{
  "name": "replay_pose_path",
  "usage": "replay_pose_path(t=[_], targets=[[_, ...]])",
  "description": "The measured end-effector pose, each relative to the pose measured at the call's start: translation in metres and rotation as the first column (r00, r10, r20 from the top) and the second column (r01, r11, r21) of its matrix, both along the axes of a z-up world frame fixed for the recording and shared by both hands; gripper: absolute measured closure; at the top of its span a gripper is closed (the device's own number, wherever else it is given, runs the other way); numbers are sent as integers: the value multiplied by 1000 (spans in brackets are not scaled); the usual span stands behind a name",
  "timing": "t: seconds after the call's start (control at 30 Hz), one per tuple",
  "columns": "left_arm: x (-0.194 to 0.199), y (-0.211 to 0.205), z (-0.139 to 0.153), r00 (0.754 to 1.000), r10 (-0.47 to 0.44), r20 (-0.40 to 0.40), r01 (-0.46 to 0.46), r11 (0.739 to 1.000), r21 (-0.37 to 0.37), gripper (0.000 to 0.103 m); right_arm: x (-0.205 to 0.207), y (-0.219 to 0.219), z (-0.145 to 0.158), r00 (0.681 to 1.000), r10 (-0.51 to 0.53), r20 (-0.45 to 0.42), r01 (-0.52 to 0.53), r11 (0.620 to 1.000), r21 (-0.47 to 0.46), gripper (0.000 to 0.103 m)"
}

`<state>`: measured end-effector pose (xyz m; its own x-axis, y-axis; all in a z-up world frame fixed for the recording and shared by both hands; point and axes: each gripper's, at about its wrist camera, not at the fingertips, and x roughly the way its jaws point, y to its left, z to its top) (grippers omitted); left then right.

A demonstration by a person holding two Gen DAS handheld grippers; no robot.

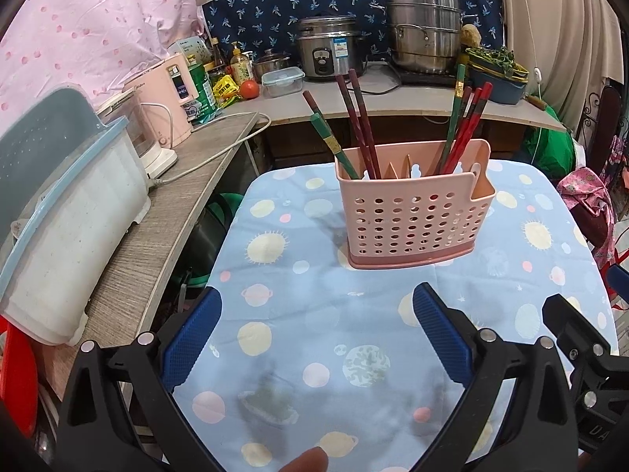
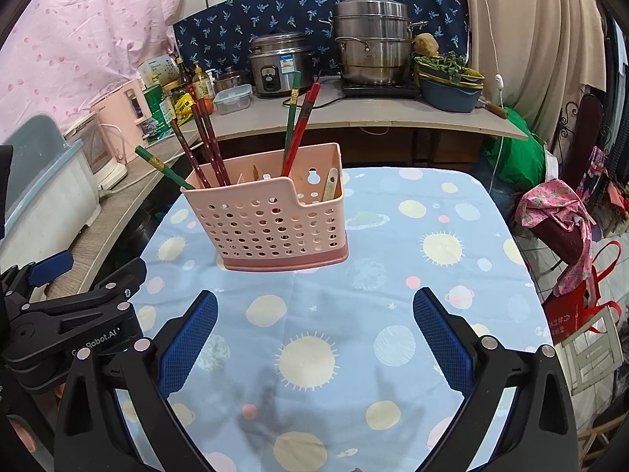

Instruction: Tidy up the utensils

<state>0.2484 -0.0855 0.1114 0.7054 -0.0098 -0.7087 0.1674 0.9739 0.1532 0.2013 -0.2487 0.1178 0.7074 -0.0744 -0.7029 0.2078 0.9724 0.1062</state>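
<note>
While both tools hovered wide open and empty, the pink holder (image 1: 414, 212) stood just ahead on the counter (image 1: 314, 314).
Left tool (image 1: 316, 338) and right tool (image 2: 314, 340) gripped nothing; sorting mixed chopsticks (image 1: 359, 126) likely needed one stick pinched high, lifted straight.

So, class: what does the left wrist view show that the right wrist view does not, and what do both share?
Only the left wrist view shows a red tomato on the counter and a fingertip at the bottom edge.

Only the right wrist view shows a pale spoon handle in the caddy's low end compartment and a red bag beside the table.

Both share the pink caddy holding chopsticks, the planet-print tablecloth, the rice cooker and steamer pot. The left tool and right tool are both open.
</note>
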Motion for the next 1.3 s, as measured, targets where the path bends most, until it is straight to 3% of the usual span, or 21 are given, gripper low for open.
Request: replay_pose_path(t=[1.3], targets=[[16,-1,-4,999,31,-15,-31,999,-10,9,17,1,-5,1000,0,-4,0,1000,-20,7]])
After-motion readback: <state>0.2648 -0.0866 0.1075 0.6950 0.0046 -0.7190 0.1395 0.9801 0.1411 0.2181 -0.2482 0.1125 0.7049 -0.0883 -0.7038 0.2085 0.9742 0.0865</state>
